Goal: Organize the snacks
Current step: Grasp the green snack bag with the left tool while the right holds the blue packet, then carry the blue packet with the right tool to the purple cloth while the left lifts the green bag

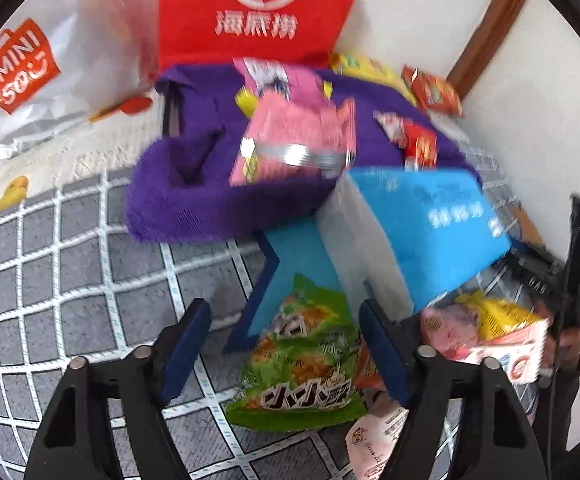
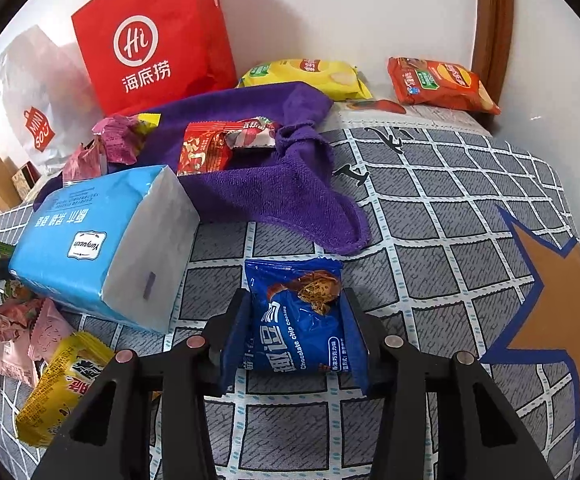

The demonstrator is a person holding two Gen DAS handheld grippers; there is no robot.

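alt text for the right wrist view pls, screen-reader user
The right gripper is clamped on a blue chocolate chip cookie packet over a grey grid-patterned cloth. A blue tissue pack lies to its left, and behind them a purple towel holds red snacks.

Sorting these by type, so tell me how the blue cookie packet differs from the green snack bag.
The blue cookie packet lies flat with the right gripper shut on its sides; the green snack bag sits between the open jaws of the left gripper, ungripped. The blue packet lies alone on the checked cloth; the green bag is partly tucked under the tissue pack. Both are sealed snack pouches.
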